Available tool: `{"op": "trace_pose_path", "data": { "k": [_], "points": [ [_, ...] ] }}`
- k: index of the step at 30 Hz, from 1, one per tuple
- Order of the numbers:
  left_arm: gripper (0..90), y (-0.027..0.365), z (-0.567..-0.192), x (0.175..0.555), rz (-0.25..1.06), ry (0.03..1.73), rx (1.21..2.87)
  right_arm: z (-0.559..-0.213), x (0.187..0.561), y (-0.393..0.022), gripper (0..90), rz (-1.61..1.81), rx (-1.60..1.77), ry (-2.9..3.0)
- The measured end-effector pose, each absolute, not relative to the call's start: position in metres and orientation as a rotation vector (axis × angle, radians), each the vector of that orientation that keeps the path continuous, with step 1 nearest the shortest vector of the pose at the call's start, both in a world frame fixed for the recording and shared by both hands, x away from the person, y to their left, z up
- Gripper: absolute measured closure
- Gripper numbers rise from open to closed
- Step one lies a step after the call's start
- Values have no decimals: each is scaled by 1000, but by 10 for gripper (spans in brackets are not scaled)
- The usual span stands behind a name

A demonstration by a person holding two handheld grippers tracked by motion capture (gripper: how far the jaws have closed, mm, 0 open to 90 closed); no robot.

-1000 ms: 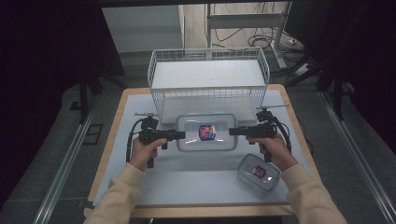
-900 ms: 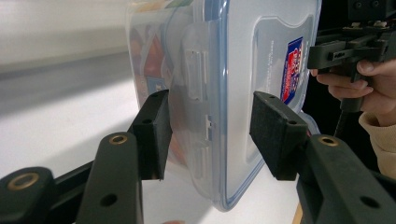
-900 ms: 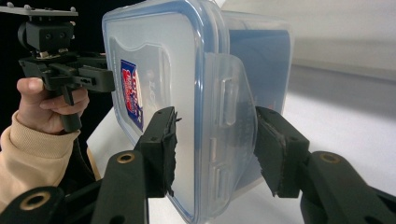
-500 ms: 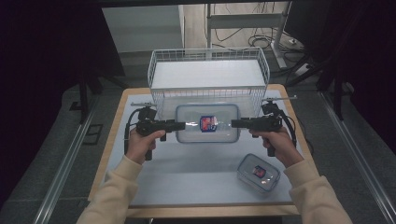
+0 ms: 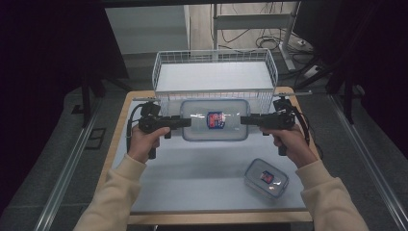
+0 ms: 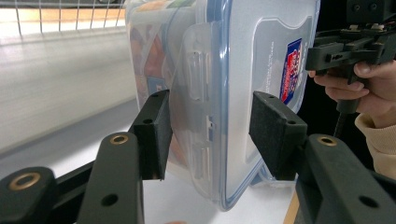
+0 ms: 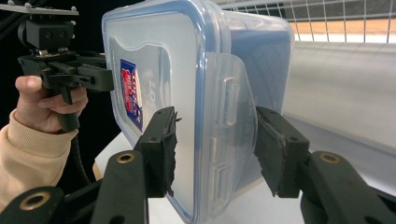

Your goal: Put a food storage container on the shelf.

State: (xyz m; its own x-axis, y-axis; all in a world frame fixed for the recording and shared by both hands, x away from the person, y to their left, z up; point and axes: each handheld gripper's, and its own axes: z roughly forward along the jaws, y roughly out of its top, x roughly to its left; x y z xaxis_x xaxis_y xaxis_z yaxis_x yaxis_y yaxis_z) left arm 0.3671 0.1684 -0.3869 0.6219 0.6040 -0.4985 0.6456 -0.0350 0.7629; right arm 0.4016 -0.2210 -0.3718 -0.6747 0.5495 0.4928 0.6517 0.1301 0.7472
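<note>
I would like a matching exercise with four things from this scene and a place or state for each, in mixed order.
Things:
1 big box
2 small box
3 basket
4 left gripper

Places or states:
a at the table's far edge
b held in the air between both grippers
c clamped on the big box's left end
d lying on the table near the right forearm

Pairs: 1-b, 2-d, 3-a, 4-c

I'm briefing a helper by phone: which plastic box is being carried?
Find the white wire basket at the table's far edge. Just before it, the large clear lidded plastic box hangs between two black tools; the smaller clear box sits alone at the near right.
</note>
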Motion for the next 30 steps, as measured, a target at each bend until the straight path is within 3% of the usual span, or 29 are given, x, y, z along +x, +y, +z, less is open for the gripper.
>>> {"op": "trace_pose_path", "data": {
  "k": [16,30],
  "points": [
    [503,171,-353,373,-5,1002,1695,-338,407,-219,509,-1664,-1184,-2317],
    [504,179,-321,418,17,991,1688,-304,453,-210,504,-1695,-1174,-2333]
  ]
}}
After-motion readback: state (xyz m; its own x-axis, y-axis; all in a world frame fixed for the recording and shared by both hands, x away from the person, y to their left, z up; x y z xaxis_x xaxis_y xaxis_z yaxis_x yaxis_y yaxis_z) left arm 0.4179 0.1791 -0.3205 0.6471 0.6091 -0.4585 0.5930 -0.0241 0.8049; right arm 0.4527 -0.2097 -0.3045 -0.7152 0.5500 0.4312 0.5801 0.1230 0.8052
